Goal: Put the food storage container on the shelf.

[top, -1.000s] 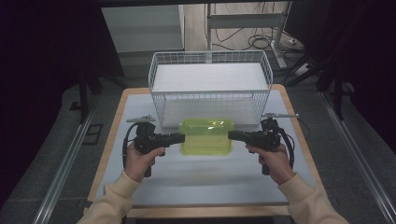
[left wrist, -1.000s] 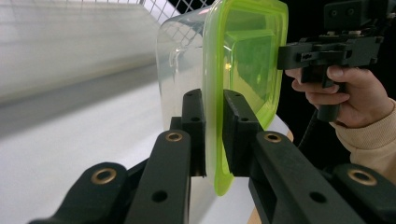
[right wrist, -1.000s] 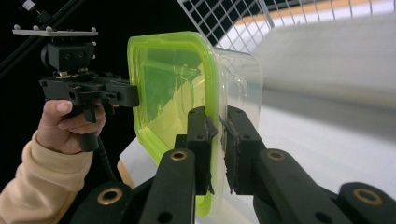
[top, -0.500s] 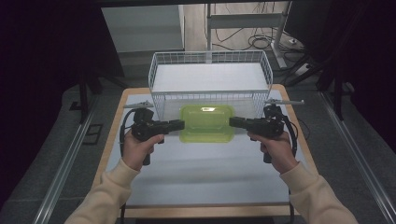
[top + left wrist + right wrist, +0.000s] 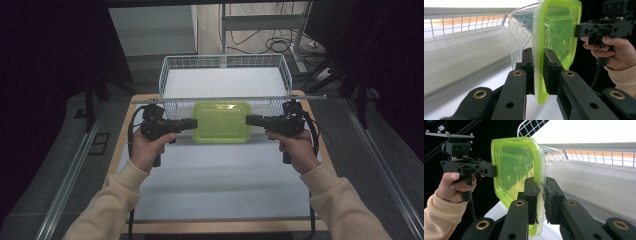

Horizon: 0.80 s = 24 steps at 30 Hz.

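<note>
A clear plastic container with a lime-green lid (image 5: 221,122) hangs in the air just in front of the white wire basket (image 5: 170,75). My left gripper (image 5: 196,123) is shut on the lid's left rim, and my right gripper (image 5: 247,119) is shut on its right rim. In the left gripper view the green lid (image 5: 556,35) stands edge-on between my pads (image 5: 550,71), with the right gripper (image 5: 577,29) on its far edge. In the right gripper view the lid (image 5: 516,167) is pinched between the pads (image 5: 530,195), and the left gripper (image 5: 495,171) clamps the opposite side.
The wire basket's near wall (image 5: 225,102) sits right behind the container, with a white floor inside. A wooden-edged table with a white mat (image 5: 220,175) spreads below. Dark curtains, a desk frame and floor cables (image 5: 280,45) lie beyond the basket.
Both grippers have lifted the green-lidded container up off the mat and carried it toward the basket's near wall.
</note>
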Each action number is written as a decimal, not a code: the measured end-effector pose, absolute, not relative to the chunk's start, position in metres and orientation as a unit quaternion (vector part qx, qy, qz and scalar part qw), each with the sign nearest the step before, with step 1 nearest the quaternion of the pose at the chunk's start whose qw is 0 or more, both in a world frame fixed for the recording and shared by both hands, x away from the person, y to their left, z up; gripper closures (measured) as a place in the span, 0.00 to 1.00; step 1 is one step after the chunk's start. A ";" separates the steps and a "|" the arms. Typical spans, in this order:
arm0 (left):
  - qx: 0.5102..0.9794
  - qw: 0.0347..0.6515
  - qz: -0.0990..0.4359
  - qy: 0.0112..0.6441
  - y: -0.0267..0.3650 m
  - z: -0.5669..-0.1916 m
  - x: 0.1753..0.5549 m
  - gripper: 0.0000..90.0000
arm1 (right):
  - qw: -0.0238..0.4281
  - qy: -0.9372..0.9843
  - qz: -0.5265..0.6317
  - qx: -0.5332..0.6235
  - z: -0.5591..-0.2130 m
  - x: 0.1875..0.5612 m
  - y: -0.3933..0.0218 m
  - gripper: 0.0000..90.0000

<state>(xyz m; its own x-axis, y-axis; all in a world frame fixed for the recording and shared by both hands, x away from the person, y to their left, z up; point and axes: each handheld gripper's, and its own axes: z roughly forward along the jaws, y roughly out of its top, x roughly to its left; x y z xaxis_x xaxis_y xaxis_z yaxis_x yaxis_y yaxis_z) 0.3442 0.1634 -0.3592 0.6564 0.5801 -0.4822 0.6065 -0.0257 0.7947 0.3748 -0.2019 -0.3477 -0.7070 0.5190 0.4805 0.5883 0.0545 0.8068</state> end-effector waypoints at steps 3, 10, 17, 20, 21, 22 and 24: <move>0.716 0.562 -0.009 0.414 0.163 -0.354 0.348 0.90 | 0.027 -0.725 -0.573 -0.381 -0.344 0.378 -0.202 0.90; 0.715 0.562 -0.008 0.416 0.163 -0.346 0.357 0.90 | 0.022 -0.724 -0.575 -0.381 -0.335 0.386 -0.201 0.90; 0.713 0.564 -0.009 0.417 0.162 -0.339 0.368 0.90 | 0.014 -0.723 -0.575 -0.383 -0.328 0.395 -0.201 0.90; 0.712 0.565 -0.006 0.417 0.162 -0.337 0.371 0.90 | 0.009 -0.724 -0.575 -0.382 -0.323 0.397 -0.200 0.90; 0.712 0.565 -0.006 0.418 0.162 -0.336 0.372 0.90 | 0.005 -0.725 -0.574 -0.380 -0.322 0.398 -0.200 0.90; 0.713 0.564 -0.005 0.417 0.162 -0.335 0.373 0.90 | 0.003 -0.727 -0.572 -0.380 -0.320 0.399 -0.199 0.90; 0.712 0.566 -0.007 0.417 0.163 -0.332 0.376 0.90 | -0.001 -0.726 -0.574 -0.379 -0.317 0.401 -0.199 0.90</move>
<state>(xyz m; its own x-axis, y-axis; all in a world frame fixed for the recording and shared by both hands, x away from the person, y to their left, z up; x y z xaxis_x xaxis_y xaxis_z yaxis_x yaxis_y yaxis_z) 0.3762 0.1627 -0.3321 0.6522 0.5851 -0.4819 0.6016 -0.0127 0.7987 0.4014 -0.1989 -0.3170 -0.7131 0.5507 0.4339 0.5494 0.0544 0.8338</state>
